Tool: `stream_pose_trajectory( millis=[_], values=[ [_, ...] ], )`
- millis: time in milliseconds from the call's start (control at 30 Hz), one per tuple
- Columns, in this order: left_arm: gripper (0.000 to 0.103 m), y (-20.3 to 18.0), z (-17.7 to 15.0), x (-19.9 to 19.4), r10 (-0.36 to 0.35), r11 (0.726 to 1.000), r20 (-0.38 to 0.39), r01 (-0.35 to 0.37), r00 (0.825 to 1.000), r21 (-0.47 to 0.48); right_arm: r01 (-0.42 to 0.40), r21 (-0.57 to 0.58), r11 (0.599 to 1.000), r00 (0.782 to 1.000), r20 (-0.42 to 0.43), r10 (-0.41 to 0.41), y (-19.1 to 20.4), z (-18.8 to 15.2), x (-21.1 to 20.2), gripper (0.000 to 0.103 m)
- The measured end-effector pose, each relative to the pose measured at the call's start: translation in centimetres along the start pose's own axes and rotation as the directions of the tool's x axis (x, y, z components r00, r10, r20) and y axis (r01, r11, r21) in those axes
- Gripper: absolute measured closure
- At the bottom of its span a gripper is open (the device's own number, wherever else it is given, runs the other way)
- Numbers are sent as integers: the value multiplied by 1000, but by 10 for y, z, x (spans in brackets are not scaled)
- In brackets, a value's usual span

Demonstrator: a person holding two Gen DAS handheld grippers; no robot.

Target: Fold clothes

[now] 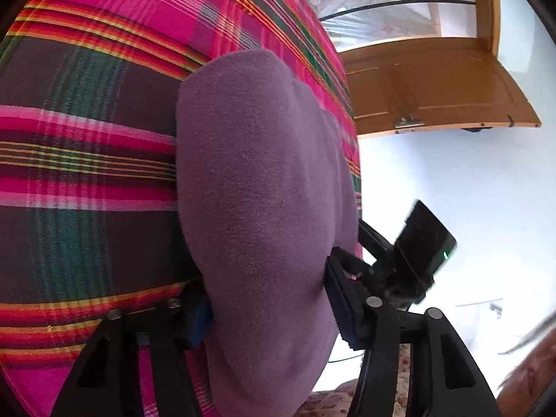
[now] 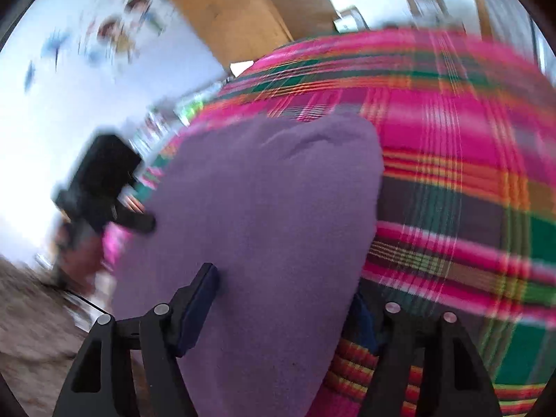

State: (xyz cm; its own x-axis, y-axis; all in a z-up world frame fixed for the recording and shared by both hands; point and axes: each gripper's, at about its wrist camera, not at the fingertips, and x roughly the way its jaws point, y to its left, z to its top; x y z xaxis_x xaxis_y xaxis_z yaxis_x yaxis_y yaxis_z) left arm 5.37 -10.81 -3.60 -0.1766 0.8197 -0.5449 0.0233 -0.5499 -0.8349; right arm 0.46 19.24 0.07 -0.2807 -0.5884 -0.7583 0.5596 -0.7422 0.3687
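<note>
Both grippers stood around the folded purple cloth [image 1: 264, 187] on the plaid bed [image 1: 87, 160].

The left gripper [image 1: 267, 309] had the cloth between its jaws, half closed, seemingly pressing its sides. The right gripper [image 2: 281, 305] was wide open around the cloth's near end, gripping nothing that I could see. To fold well, I think both should pinch the same edge evenly and lift together, keeping the layers aligned.
</note>
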Motion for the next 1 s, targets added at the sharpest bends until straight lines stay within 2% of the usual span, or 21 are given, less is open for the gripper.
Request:
stream_pose_trajectory(
  millis=[33,100,233,367,533,700,867,1000],
  values=[
    [51,1,-2,-1,11,1000,7,-11,1000,2,38,-34,999,999,1,-38,6,-2,2,33],
    [53,2,-7,-4,23,1000,29,-23,999,10,58,-32,998,998,9,-58,8,-4,2,35],
    [56,-3,-10,-4,57,998,51,-59,997,29,84,23,996,996,25,-85,3,-7,-2,43],
    [61,-7,-14,-4,90,994,76,-94,993,52,142,25,990,989,47,-143,12,-12,-4,50],
    [61,-1,-18,-12,79,995,89,-84,993,57,151,51,987,985,73,-155,22,-18,-7,71],
    [62,-1,-21,-20,84,993,93,-91,992,72,200,39,979,974,99,-203,37,-17,-10,76],
    [62,-2,-15,-28,79,994,82,-85,993,75,181,92,979,974,121,-191,42,-14,-16,76],
    [62,-3,-7,-48,85,991,113,-96,990,96,146,113,983,976,148,-162,49,-7,-18,77]
  ],
)
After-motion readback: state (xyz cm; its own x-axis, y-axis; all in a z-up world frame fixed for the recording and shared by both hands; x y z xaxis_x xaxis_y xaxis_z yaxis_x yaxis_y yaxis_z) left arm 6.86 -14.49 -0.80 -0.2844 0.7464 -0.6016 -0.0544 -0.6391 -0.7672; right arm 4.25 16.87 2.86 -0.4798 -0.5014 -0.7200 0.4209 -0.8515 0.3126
